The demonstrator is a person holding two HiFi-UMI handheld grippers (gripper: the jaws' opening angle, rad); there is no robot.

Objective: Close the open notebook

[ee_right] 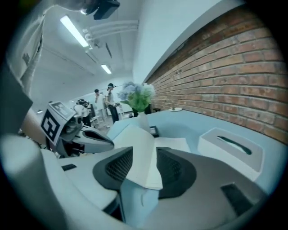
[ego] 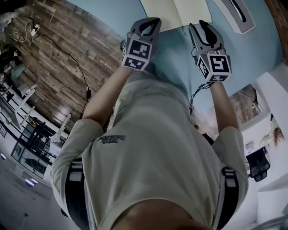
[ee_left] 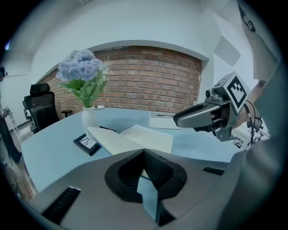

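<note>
The cream-paged open notebook lies spread on the light-blue counter, a little in from the edge where the person stands. Its left leaf bows upward and its right leaf lies flatter. The right hand-held gripper is at the notebook's near edge with its jaws apart. A page shows in the gap between them, apparently not pinched. The left hand-held gripper hovers just short of the same edge with its jaws brought together, holding nothing. The step in hand seems to be taking hold of one half. To do it well, the right jaws should close on the outer edge of the whole right half, cover included, rather than on one loose sheet that would crease. That half should then swing in an arc over the spine while the closed left tip presses the other half down so the book does not slide. A white vase of lilac-blue flowers and a small black framed card stand just beyond the left leaf, and a white tissue box stands off to the right. The swing should therefore stay low and short.
</note>
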